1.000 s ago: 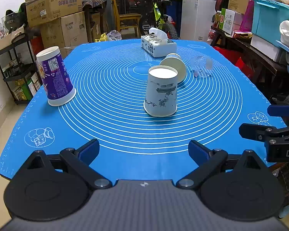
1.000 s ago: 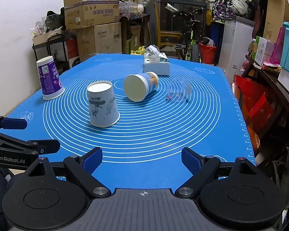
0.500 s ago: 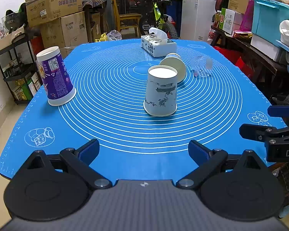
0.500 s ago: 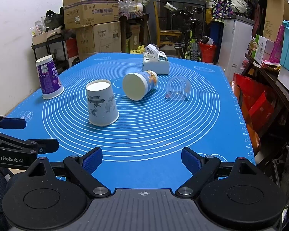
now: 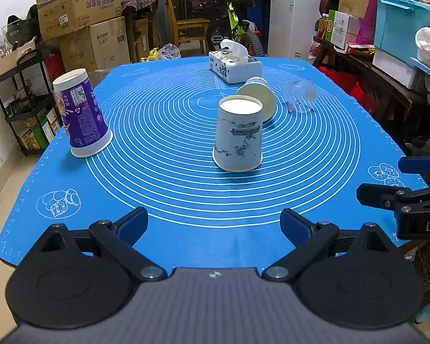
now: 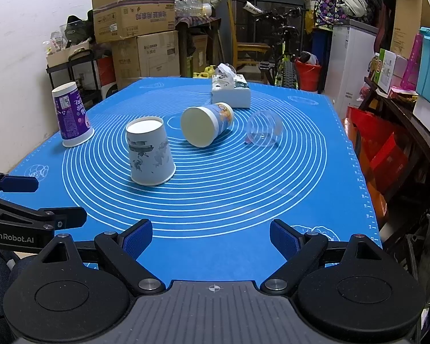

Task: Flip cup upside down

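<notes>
Blue mat (image 5: 163, 172) with scattered cups (image 5: 238, 137), tissue box (image 5: 234, 67); both tongs (image 5: 214, 223) (image 6: 211, 236) agape, empty.

Right gripper (image 5: 410, 189) cut off

A slight shift is seen in the right wrist view only: the white paper cup (image 6: 150, 152) is displaced marginally leftward relative to the right gripper (image 6: 211, 235).

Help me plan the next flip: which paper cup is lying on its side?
The orange-and-blue paper cup just before the tissue box. The purple cup and the white ink-print cup stand rim-down.
</notes>
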`<state>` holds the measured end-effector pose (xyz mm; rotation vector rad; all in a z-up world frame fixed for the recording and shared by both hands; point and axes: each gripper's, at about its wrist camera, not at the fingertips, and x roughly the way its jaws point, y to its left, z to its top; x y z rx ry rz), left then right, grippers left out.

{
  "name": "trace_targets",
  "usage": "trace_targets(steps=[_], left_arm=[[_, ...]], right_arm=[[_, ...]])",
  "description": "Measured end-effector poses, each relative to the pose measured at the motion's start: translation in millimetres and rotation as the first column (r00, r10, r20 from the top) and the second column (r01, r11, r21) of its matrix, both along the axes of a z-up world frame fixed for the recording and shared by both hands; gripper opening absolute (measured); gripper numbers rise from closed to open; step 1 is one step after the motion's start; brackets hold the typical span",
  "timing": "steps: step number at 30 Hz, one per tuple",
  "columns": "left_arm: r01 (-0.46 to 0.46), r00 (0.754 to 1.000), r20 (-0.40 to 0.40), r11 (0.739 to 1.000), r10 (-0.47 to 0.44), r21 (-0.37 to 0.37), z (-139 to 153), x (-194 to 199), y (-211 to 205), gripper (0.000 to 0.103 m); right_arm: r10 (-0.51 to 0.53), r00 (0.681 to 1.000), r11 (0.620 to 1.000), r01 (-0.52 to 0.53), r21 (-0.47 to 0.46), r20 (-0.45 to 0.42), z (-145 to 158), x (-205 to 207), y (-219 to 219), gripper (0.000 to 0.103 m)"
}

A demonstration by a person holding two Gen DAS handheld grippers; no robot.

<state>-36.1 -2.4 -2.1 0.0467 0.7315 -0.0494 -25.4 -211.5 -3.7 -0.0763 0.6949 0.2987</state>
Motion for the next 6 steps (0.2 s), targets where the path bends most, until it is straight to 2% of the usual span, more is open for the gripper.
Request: trace_targets(steps=[6], left_arm=[[0.001,1.000,0.000,1.000,-0.001,0.000,-1.4,-0.5,-0.3,0.098]], right_arm=[[-0.002,1.000,1.000,0.002,0.002,-0.005,0.7,1.3,-1.2,0.090]])
